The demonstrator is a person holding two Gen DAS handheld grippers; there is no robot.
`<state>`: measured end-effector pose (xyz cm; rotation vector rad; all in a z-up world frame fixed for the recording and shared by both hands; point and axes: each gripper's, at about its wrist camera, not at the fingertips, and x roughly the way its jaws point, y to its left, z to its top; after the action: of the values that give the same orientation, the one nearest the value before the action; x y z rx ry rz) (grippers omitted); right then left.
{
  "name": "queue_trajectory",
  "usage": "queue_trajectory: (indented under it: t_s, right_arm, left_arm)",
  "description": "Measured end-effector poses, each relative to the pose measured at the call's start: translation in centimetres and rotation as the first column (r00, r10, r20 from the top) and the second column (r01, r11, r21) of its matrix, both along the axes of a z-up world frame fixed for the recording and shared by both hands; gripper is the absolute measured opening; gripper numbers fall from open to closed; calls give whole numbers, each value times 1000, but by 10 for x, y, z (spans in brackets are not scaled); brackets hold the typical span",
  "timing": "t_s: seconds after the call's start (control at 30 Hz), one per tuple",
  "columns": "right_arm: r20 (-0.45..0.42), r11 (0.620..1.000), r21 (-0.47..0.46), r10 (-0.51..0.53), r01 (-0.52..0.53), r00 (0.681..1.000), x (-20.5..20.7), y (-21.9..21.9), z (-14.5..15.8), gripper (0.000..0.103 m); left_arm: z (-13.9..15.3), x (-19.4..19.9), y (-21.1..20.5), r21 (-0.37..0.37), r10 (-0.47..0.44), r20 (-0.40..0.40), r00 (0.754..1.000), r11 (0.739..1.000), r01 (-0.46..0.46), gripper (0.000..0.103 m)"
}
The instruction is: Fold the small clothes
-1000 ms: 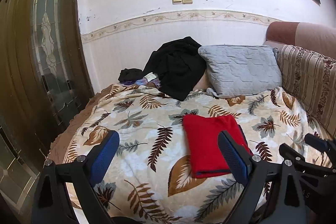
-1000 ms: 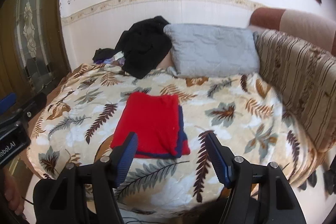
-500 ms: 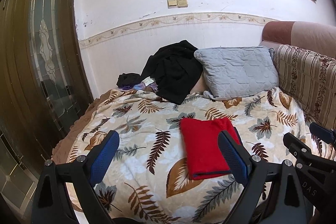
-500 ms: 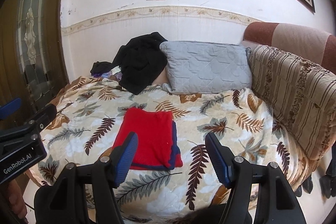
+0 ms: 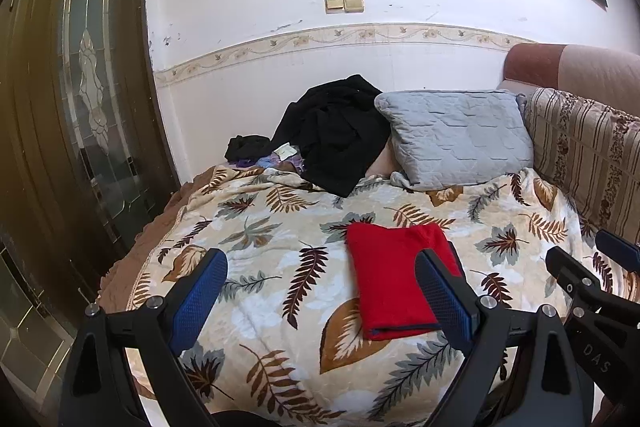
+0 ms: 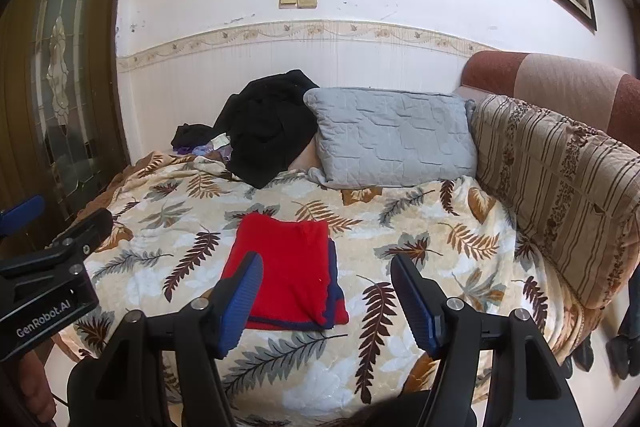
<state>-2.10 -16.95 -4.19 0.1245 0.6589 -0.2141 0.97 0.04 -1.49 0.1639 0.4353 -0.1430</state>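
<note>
A folded red garment with a dark blue edge (image 5: 394, 279) lies flat on the leaf-print blanket (image 5: 280, 227) near the bed's front. It also shows in the right wrist view (image 6: 292, 275). My left gripper (image 5: 320, 291) is open and empty, held back from the bed, its right finger in front of the garment's right side. My right gripper (image 6: 326, 301) is open and empty, also back from the bed, with the garment's near edge between its fingers in the picture. Neither touches the garment.
A black clothes pile (image 5: 336, 131) and a grey pillow (image 5: 456, 135) lie at the wall end. A striped sofa back (image 6: 560, 187) runs along the right. A wooden glass-panelled door (image 5: 88, 99) stands at the left. The other gripper shows at each view's edge.
Both grippers have drawn back and risen from the bed, so the garment looks smaller and more wall shows. Both stay open. The garment has not moved.
</note>
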Motion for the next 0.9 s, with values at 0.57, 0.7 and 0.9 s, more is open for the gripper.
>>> queue_trajectory:
  t_s: [0.57, 0.7, 0.9]
  right_arm:
    - [-10, 1000, -3, -6, 6, 1000, 4, 2, -1, 71]
    - [-27, 1000, 2, -6, 6, 1000, 9, 2, -7, 71]
    - [-34, 1000, 0, -11, 11, 999, 13, 2, -12, 71]
  left_arm:
    - [-9, 5, 5, -2, -5, -18, 1000, 1000, 5, 95]
    - [-11, 7, 4, 3, -4, -21, 1000, 1000, 4, 95]
    - [-15, 11, 5, 4, 2, -31, 1000, 1000, -1, 95]
